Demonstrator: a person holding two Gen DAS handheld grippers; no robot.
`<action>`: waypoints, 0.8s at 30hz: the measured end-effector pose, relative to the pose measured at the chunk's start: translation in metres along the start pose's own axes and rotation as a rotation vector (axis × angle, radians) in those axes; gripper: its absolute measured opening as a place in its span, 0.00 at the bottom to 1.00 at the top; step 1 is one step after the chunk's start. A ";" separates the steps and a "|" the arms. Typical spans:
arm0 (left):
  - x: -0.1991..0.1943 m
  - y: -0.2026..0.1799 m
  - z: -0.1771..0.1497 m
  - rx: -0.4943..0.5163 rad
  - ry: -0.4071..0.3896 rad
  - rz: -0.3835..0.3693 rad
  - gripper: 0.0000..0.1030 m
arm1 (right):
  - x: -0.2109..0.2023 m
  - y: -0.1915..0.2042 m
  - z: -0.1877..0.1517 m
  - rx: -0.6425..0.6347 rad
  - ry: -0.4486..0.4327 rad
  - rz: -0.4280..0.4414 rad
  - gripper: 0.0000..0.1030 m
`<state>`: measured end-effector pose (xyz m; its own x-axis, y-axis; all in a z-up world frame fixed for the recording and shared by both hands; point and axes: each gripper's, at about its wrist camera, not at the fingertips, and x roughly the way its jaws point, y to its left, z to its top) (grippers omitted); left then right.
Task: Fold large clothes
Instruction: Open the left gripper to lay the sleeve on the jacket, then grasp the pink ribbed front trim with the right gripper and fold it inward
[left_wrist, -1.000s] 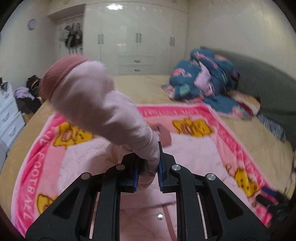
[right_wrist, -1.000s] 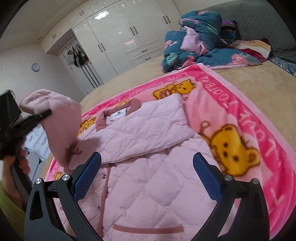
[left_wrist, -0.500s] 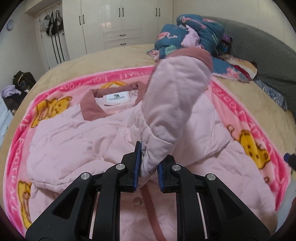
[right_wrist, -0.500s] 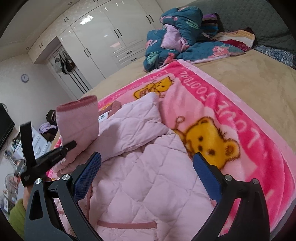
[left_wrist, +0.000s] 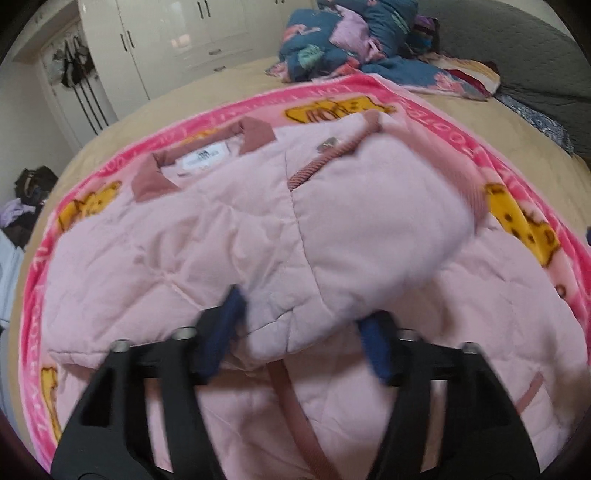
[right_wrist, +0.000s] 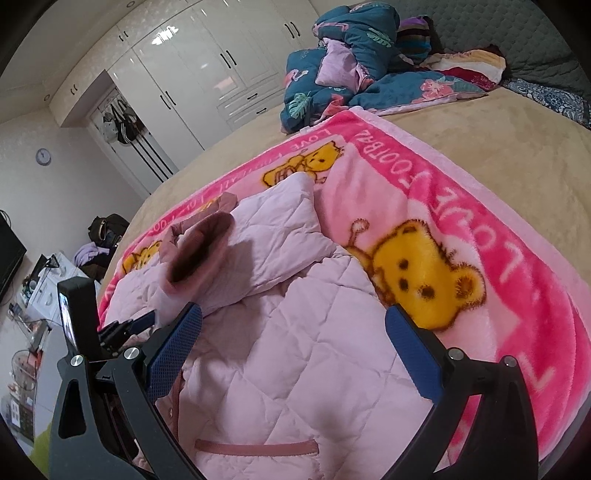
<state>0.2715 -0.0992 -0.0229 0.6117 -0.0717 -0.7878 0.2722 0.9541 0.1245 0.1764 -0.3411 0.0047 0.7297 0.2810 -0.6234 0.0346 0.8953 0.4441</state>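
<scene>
Jacket (left_wrist: 229, 236), one, pink quilted, is lying face up on the blanket (right_wrist: 491, 236), collar (left_wrist: 258, 134) toward the wardrobe (right_wrist: 207, 85). You are working the sleeves in: both are now lying crossed over the chest, the second sleeve (left_wrist: 373, 221) just settling with its cuff (right_wrist: 201, 251) still standing open.

Left gripper (left_wrist: 299, 334): its jaws have just been opening, and you are letting that sleeve go; cloth is bulging between the blue pads (left_wrist: 221, 339), but they are no longer pinching it.

Right gripper (right_wrist: 293, 354): you are holding it spread wide above the lower front of the jacket, gripping nothing.

Progress, as a judgement: sleeve folds are looking done, though the last one is lying puffed and may want flattening. The body is still lying at full length, so the fold from hem up toward the collar is looking like the part you are still owing.

Count:
- jacket, one; sleeves, two; collar, one with one white label (left_wrist: 203, 158)
- pocket trims, two showing
- grippers, two
- blanket, one, pink, bears printed on it, five in sight
- bedding heap (right_wrist: 362, 62), one, at the far end of the bed (right_wrist: 480, 125)
- wardrobe, one; wall clock (right_wrist: 43, 156), one
</scene>
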 end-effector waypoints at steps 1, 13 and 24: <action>0.000 -0.001 -0.003 0.006 0.007 -0.005 0.59 | 0.001 0.001 0.000 -0.001 0.002 -0.001 0.96; -0.036 0.035 -0.031 -0.058 -0.005 -0.078 0.89 | 0.033 0.032 -0.005 -0.039 0.073 0.024 0.96; -0.067 0.134 -0.041 -0.279 -0.069 0.009 0.91 | 0.097 0.077 -0.017 -0.047 0.199 0.094 0.96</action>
<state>0.2364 0.0459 0.0218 0.6648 -0.0729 -0.7435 0.0572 0.9973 -0.0466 0.2380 -0.2390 -0.0323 0.5785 0.4224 -0.6978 -0.0621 0.8758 0.4787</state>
